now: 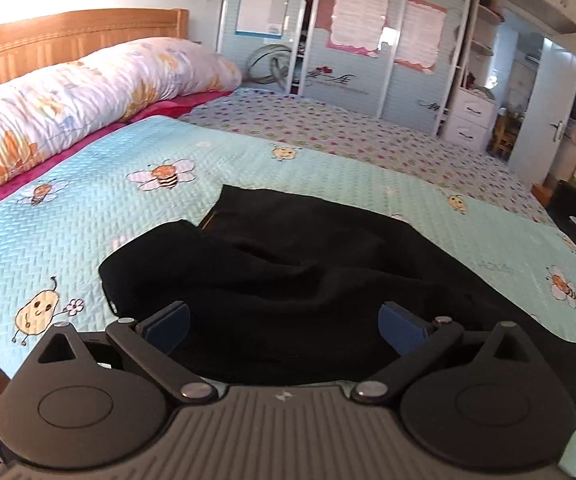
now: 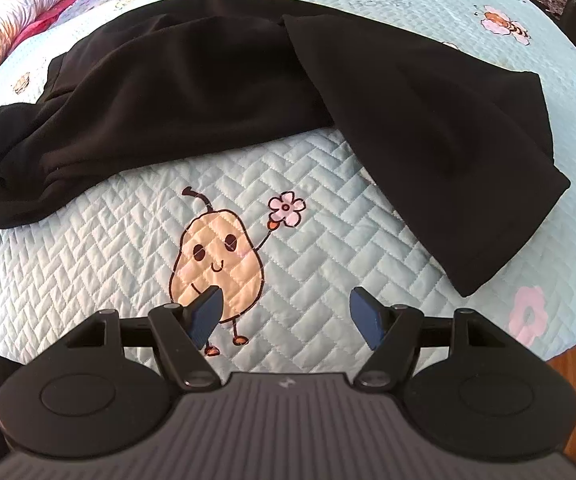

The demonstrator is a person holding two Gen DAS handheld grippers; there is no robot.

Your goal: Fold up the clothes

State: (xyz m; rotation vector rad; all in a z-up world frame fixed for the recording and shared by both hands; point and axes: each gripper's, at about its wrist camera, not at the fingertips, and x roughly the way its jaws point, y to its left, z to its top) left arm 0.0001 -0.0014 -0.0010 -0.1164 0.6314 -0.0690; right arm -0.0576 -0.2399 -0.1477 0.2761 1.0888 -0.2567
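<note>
**The black clothes are still in a heap, so the folding is barely begun**

You have one black piece of clothing (image 2: 192, 92) lying on the bed (image 2: 88, 264), on top of the light blue bedspread with the bees and the smiling pear (image 2: 216, 256). It is not folded yet. It is bunched up and wrinkled in the middle, and one long part (image 2: 439, 152) sticks out toward the near edge of the bed, lying flat by itself. You can see a neat hem at the end of that part. It could be a sleeve or a trouser leg; it is too dark to tell which.

Your left tongs (image 1: 284, 326) are wide open. They hover right over the near side of the black clothing (image 1: 288, 280), and nothing is pinched between them. The cloth shows in the gap, but the pads do not press on it.

Your right tongs (image 2: 286, 316) are open too. They hang over bare bedspread, just above the pear picture, and they hold nothing. The black cloth is a little way in front of them, and the long part is off to their right.

So nothing looks done yet. I think the first job is to spread the clothing out flat and smooth the wrinkles. Then the long part has to be laid over the middle, and the whole thing folded into a neat pile. All of that is still left for you to do.

At the far side of the bed a rolled flowery quilt (image 1: 88, 88) lies by the wooden headboard (image 1: 76, 36), well away from the clothing.
</note>
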